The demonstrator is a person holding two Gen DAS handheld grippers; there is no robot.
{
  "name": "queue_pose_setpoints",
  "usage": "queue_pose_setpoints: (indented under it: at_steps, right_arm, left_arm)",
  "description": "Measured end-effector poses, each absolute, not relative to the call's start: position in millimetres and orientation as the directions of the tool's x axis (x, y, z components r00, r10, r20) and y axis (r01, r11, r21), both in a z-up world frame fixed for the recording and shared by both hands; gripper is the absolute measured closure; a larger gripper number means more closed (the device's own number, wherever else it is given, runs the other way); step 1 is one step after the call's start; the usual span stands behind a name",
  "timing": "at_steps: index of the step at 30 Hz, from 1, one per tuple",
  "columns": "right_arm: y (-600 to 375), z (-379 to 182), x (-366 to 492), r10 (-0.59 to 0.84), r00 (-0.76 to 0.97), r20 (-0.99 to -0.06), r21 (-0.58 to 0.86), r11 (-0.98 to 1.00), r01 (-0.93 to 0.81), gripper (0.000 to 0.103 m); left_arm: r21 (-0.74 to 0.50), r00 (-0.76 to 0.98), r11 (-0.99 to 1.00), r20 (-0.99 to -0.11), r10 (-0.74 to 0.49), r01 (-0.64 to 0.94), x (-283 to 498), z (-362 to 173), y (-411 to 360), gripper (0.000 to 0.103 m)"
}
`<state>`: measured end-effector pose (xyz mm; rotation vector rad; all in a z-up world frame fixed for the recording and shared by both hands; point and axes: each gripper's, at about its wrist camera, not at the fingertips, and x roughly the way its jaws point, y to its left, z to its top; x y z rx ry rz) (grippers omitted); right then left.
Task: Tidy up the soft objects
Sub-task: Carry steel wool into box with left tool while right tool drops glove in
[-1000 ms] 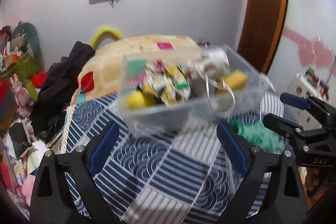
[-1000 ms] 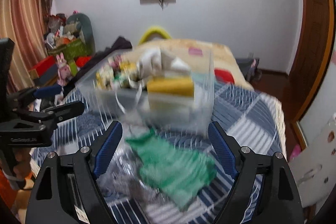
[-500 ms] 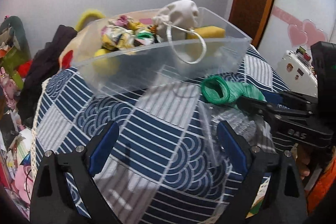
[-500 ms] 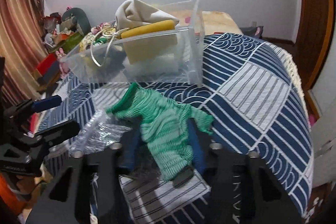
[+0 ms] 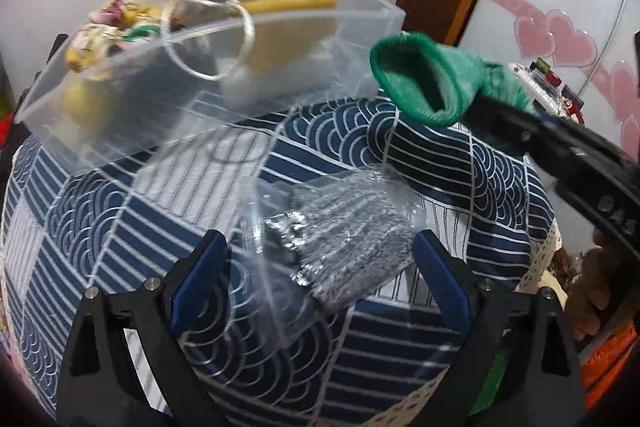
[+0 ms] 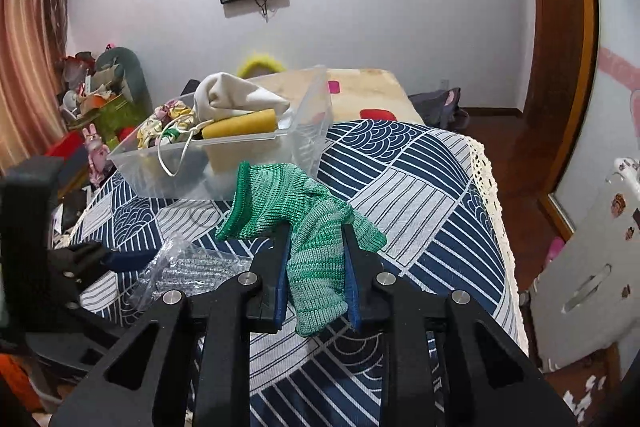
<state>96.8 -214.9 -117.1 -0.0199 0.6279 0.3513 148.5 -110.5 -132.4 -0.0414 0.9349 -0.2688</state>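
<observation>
My right gripper (image 6: 316,247) is shut on a green knitted glove (image 6: 308,227) and holds it above the blue patterned cloth; the glove also shows in the left wrist view (image 5: 424,79). A clear plastic bin (image 6: 224,155) behind it holds a yellow sponge (image 6: 240,125), a cream drawstring bag (image 6: 232,95) and floral fabric pieces. My left gripper (image 5: 320,267) is open, its fingers on either side of a grey glove in a clear plastic bag (image 5: 344,227) lying on the cloth.
The table (image 6: 420,187) has a blue and white patterned cloth with a lace edge at the right. Clutter and toys (image 6: 92,107) stand at the far left. A wooden door frame (image 6: 560,67) is at the right.
My right gripper has lifted the green glove off the cloth. My left gripper has come closer to the bagged grey glove, which now lies between its fingers.
</observation>
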Motion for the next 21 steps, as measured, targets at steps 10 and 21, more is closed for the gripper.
queue_pose_setpoints:
  at_steps: [10, 21]
  right_arm:
    - [-208.2, -117.9, 97.5, 0.325, 0.741, -0.587, 0.099, 0.938, -0.333, 0.082]
    - [-190.6, -104.6, 88.4, 0.358, 0.742, -0.567, 0.097, 0.923, -0.372, 0.082]
  left_arm:
    - [-0.151, 0.608, 0.966, -0.753, -0.25, 0.211, 147.8, -135.4, -117.1, 0.064]
    - [-0.152, 0.674, 0.975, -0.704, -0.223, 0.164, 126.5, -108.3, -88.2, 0.075]
